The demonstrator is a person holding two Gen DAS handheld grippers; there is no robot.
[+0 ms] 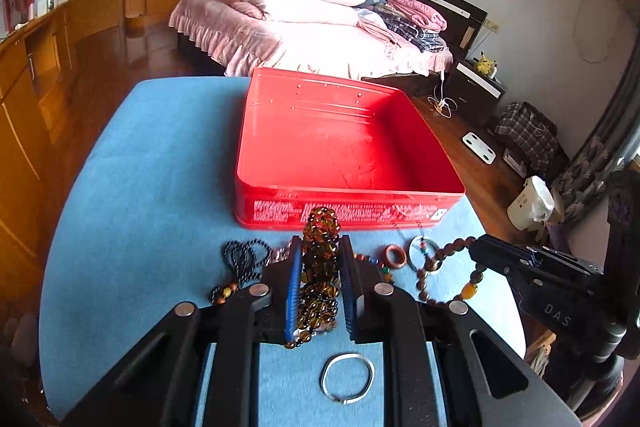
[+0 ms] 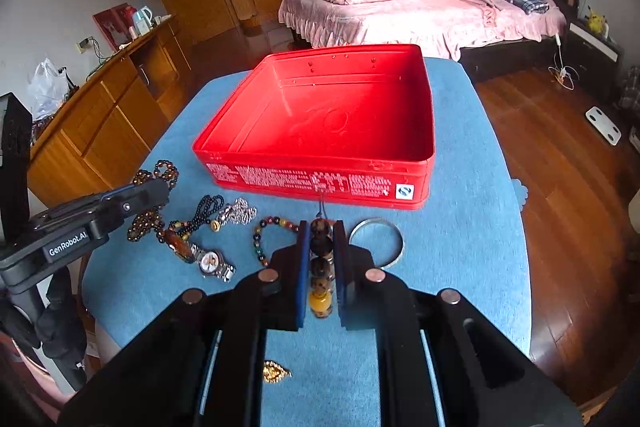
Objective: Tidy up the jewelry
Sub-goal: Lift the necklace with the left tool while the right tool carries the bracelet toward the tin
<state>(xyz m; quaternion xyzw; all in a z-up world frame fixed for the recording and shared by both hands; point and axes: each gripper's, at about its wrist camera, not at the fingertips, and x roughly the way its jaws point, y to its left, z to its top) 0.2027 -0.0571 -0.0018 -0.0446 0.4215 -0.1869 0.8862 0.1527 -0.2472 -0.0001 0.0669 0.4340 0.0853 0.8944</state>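
Observation:
An open red tin (image 1: 344,147) sits on the blue table (image 1: 160,167), empty inside; it also shows in the right wrist view (image 2: 328,123). My left gripper (image 1: 320,247) is shut on a bundle of amber bead strands (image 1: 320,267), just in front of the tin. My right gripper (image 2: 320,231) is shut on a brown wooden bead bracelet (image 2: 322,267) with a yellow bead. The right gripper shows in the left wrist view (image 1: 476,247), holding the bracelet (image 1: 440,259).
Loose on the cloth: a black bead necklace (image 1: 240,259), a red-brown ring (image 1: 395,255), a silver bangle (image 1: 347,377), a wristwatch (image 2: 212,263), a multicoloured bead bracelet (image 2: 260,239), a silver bangle (image 2: 376,243), a gold piece (image 2: 276,371). Bed (image 1: 304,27) behind.

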